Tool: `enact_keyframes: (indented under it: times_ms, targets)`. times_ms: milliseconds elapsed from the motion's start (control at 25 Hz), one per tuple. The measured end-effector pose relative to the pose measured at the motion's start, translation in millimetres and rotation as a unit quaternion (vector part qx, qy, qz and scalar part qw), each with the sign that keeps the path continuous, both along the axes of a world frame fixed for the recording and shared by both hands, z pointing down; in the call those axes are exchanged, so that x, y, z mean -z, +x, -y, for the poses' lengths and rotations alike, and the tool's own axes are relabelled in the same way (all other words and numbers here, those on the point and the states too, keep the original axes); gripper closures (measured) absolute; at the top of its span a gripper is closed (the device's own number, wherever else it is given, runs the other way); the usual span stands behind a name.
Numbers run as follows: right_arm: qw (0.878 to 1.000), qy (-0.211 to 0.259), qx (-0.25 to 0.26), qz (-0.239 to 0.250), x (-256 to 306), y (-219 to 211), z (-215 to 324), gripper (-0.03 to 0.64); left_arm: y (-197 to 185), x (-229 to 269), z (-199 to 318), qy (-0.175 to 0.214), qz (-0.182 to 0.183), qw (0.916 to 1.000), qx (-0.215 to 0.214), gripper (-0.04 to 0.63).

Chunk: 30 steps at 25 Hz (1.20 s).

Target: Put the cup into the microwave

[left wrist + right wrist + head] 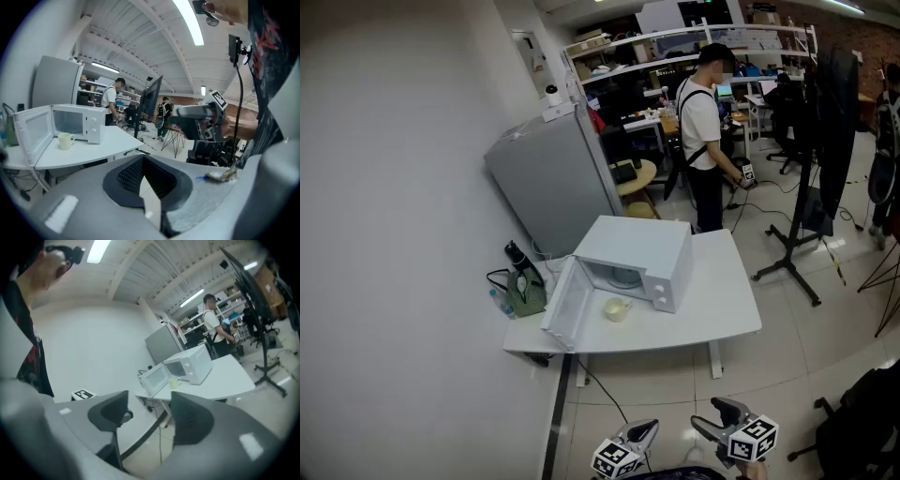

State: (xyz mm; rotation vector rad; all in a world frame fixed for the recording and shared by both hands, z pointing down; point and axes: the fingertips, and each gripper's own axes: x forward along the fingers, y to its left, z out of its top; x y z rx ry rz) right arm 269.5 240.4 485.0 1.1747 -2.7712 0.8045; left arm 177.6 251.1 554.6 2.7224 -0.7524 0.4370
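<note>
A pale cup (617,308) stands on the white table (722,300), just in front of the white microwave (642,255). The microwave's door (565,307) hangs open to the left. Both grippers are far from the table, low at the bottom of the head view. My left gripper (643,431) is shut with nothing in it; its view shows the cup (65,140) and the microwave (77,123) far off at the left. My right gripper (715,419) is open and empty. Between its jaws (147,413) I see floor, and beyond them the cup (174,383) beside the microwave (190,365).
A grey fridge (551,183) stands behind the table, by the wall. A green bag (526,292) and a dark bottle (517,254) sit at the table's left end. A person (703,131) stands beyond the table. A black stand (797,246) is on the floor to the right.
</note>
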Motion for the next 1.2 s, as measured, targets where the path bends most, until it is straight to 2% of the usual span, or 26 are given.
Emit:
enact_keyframes:
  times_ms: [40, 120, 160, 280, 320, 360, 400, 440, 480, 560, 600, 640, 680, 760, 880, 1040, 1200]
  targets:
    - [0.999, -0.001, 0.003, 0.041, 9, -16, -10, 0.288, -15, -1, -6, -0.003, 0.005, 1.0000, 0.008, 0.595]
    - [0.991, 0.002, 0.009, 0.134, 30, -42, -29, 0.176, -44, -2, -18, -0.007, 0.012, 0.9996, 0.025, 0.595]
    - [0.982, 0.007, 0.010, 0.187, 41, -51, -37, 0.145, -58, -4, -23, -0.009, 0.011, 0.9993, 0.034, 0.595]
    - [0.946, 0.019, 0.003, 0.324, 68, -61, -48, 0.045, -90, -13, -35, -0.010, 0.003, 0.9980, 0.062, 0.595]
    - [0.937, 0.016, -0.001, 0.350, 71, -62, -50, 0.028, -97, -17, -38, -0.011, 0.000, 0.9977, 0.067, 0.595]
    - [0.933, 0.008, -0.002, 0.361, 70, -65, -51, 0.044, -102, -21, -43, -0.013, -0.004, 0.9975, 0.070, 0.595]
    - [0.934, -0.003, -0.003, 0.358, 66, -70, -53, 0.083, -106, -25, -47, -0.017, -0.007, 0.9973, 0.071, 0.595]
    - [0.938, -0.017, -0.002, 0.345, 59, -76, -57, 0.086, -109, -29, -52, -0.022, -0.008, 0.9972, 0.072, 0.595]
    - [0.945, -0.033, -0.004, 0.326, 51, -83, -60, 0.120, -111, -33, -58, -0.028, -0.007, 0.9970, 0.072, 0.595]
    - [0.957, -0.060, -0.010, 0.283, 33, -94, -67, 0.301, -114, -40, -70, -0.040, -0.004, 0.9965, 0.073, 0.595]
    - [0.961, -0.071, -0.012, 0.266, 25, -98, -69, 0.371, -115, -43, -74, -0.043, -0.004, 0.9963, 0.074, 0.595]
    - [0.964, -0.081, -0.014, 0.251, 16, -100, -68, 0.508, -114, -44, -76, -0.043, -0.005, 0.9962, 0.075, 0.595]
    - [0.967, -0.089, -0.017, 0.238, 8, -99, -64, 0.597, -112, -44, -75, -0.041, -0.007, 0.9961, 0.077, 0.595]
    - [0.973, -0.090, -0.019, 0.211, -6, -94, -50, 0.602, -105, -43, -67, -0.036, -0.014, 0.9957, 0.084, 0.595]
    - [0.983, -0.059, 0.002, 0.174, -12, -91, -20, 0.608, -100, -37, -43, -0.030, -0.021, 0.9944, 0.099, 0.595]
    - [0.983, -0.032, 0.044, 0.175, 4, -83, 15, 0.616, -84, -26, -3, -0.035, -0.012, 0.9922, 0.119, 0.595]
    - [0.985, 0.006, 0.075, 0.154, 11, -48, 39, 0.617, -44, -15, 47, -0.021, -0.019, 0.9909, 0.132, 0.595]
